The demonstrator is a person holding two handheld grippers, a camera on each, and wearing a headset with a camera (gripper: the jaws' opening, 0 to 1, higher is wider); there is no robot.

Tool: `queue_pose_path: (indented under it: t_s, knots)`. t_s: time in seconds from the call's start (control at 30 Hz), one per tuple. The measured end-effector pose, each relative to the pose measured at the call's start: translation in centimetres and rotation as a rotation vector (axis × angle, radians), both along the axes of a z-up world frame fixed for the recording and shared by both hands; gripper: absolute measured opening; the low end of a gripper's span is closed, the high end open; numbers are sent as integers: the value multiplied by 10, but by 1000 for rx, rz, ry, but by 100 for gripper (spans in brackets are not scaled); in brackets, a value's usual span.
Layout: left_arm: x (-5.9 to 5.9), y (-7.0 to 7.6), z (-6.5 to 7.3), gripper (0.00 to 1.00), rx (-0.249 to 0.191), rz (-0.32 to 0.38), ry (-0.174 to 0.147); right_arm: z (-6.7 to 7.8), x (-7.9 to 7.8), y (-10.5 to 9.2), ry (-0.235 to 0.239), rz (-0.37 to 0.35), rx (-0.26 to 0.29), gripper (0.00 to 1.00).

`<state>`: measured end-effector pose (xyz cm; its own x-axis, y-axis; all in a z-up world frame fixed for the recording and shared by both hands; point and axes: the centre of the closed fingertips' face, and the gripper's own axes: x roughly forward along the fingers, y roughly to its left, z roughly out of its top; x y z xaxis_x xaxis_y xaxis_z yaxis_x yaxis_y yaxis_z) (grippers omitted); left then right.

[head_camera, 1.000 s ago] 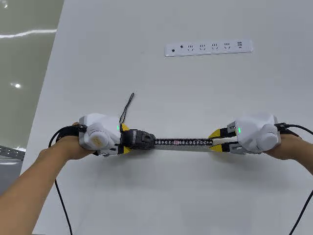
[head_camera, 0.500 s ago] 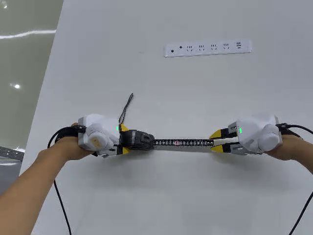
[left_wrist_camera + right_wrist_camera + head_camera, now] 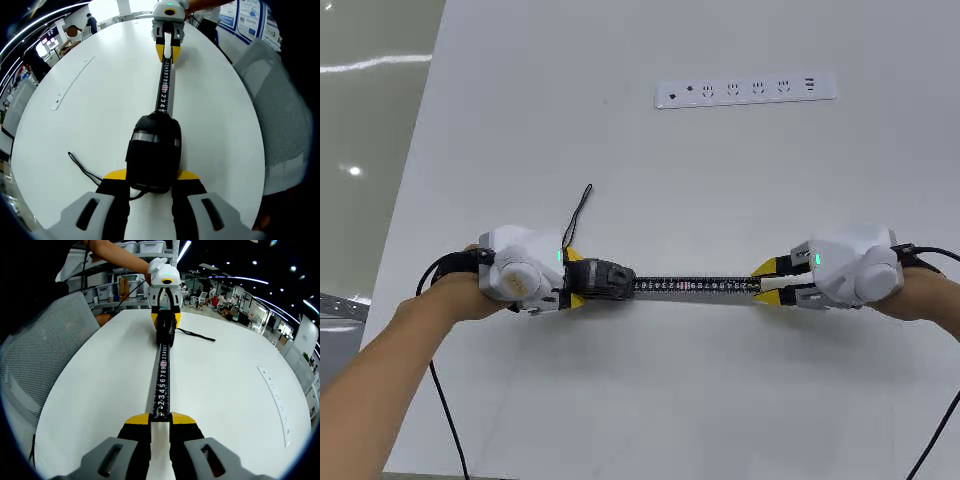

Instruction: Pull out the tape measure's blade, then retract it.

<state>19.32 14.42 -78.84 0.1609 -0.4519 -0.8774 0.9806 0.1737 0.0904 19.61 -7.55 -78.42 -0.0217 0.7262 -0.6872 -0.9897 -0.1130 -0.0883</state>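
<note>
White table (image 3: 620,400); power strip (image 3: 745,89) at far side

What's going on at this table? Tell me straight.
A person works with a hand-held gripper in each hand. The left hand-held gripper is shut on the black tape measure, and the right hand-held gripper pinches the end of its blade. The blade is drawn out straight between them over the white table, not yet retracted. A power strip lies farther back.

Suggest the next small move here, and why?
Probably ease the right claw toward the case so the blade retracts: the blade is already drawn out, its tip pinched by that claw, the case held in the left claw.
</note>
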Motion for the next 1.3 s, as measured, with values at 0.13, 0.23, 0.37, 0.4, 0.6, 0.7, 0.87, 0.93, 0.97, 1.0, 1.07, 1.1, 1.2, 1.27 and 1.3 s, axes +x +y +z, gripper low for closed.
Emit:
queue_pose_path:
  t_s: [0.13,0.23,0.37,0.4,0.6,0.7,0.87,0.93,0.97,1.0,1.07,1.1,1.2,1.27,1.3]
  knots:
    - [0,0,-1,27,2,-1,-1,0,0,-2,2,0,1,12]
    - [0,0,-1,27,2,-1,-1,0,0,-4,3,-1,1,12]
    - [0,0,-1,27,2,-2,-1,-1,0,-6,4,0,0,12]
    - [0,0,-1,27,2,-2,-1,-1,0,-7,4,0,0,12]
    - [-1,-2,1,27,3,-2,-1,0,0,-9,3,-1,-3,12]
    - [-1,-1,1,27,5,-3,0,1,-1,-10,3,-1,-3,12]
    - [-1,-2,2,27,7,-3,-1,5,-2,-11,1,-1,-4,12]
    - [-1,-2,2,27,7,-3,-1,6,-3,-11,2,-1,-5,12]
    - [-1,-2,2,27,6,-3,-1,6,-3,-11,3,-1,-4,12]
    - [-1,-1,2,27,6,-3,-1,6,-3,-11,2,-1,-4,12]
    - [-1,-1,2,27,6,-3,-1,7,-3,-12,1,0,-5,12]
    - [-1,-1,2,27,6,-3,-1,7,-3,-12,2,0,-4,12]
    - [0,-1,2,27,6,-3,0,8,-3,-12,1,1,-6,12]
    - [-1,-1,2,27,6,-2,0,9,-3,-13,0,2,-6,12]
    - [-1,-1,2,27,6,-2,0,9,-3,-14,-1,1,-6,12]
